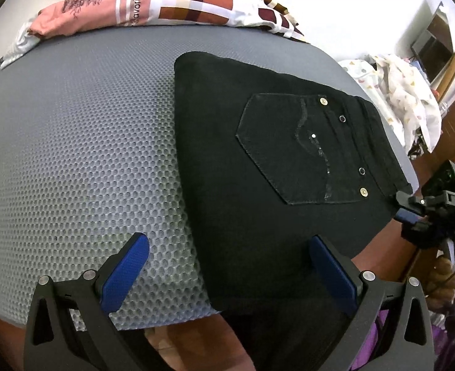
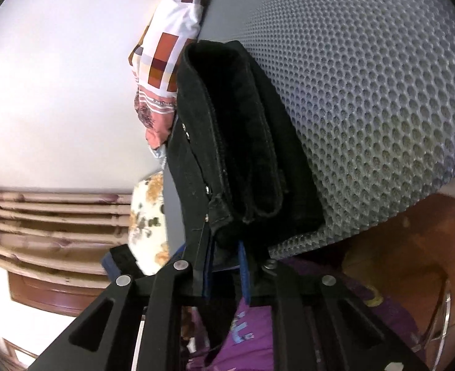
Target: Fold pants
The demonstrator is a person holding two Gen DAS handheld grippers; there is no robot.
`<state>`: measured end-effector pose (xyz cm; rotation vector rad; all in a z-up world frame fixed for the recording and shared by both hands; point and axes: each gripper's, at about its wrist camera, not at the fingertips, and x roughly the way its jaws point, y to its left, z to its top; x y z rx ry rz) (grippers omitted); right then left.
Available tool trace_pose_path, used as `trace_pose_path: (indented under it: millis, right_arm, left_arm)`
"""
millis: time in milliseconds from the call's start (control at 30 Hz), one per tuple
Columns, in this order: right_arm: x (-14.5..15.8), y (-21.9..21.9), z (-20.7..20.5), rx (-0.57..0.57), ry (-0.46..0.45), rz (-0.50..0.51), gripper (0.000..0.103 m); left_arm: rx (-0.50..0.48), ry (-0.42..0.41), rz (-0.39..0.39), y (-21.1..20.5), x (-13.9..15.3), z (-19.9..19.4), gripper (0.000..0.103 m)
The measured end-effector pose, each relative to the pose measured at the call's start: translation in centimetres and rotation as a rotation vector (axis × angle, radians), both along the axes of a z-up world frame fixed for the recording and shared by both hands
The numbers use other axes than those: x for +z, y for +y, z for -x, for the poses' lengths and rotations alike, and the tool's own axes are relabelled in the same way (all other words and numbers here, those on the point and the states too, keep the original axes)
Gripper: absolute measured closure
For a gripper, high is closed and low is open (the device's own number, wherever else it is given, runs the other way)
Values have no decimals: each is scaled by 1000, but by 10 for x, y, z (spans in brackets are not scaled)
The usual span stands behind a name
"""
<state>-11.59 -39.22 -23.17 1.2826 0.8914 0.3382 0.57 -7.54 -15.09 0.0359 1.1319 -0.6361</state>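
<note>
Black denim pants (image 1: 258, 160) lie mostly folded; right gripper (image 2: 224, 266) pinches the waistband at 3 o'clock, left gripper (image 1: 227, 272) spread wide.

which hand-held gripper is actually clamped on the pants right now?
The right hand-held gripper: its blue pads are pinched together on the waistband corner of the black pants. The left hand-held gripper is spread wide open, holding nothing.
</note>
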Motion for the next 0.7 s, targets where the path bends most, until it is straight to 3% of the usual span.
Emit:
trace_pose_path:
  millis: [100,267,333,400,700]
  right_arm:
    - [13,-7,11,11,2,47,84]
    - [49,-40,25,-37,-35,203,46]
    - [55,-53,21,-69,-40,243,40]
    - [54,-58,8,-57,-49,232,39]
    - [32,-36,-65,103,-48,375,38]
  left_arm:
    - [1,4,4,1,1,-1,0]
    - [1,-13,18,7,10,3,0]
    - [4,-21,26,9,13,3,0]
    - [6,-20,40,11,17,2,0]
    - [65,26,118,28,12,-27,0]
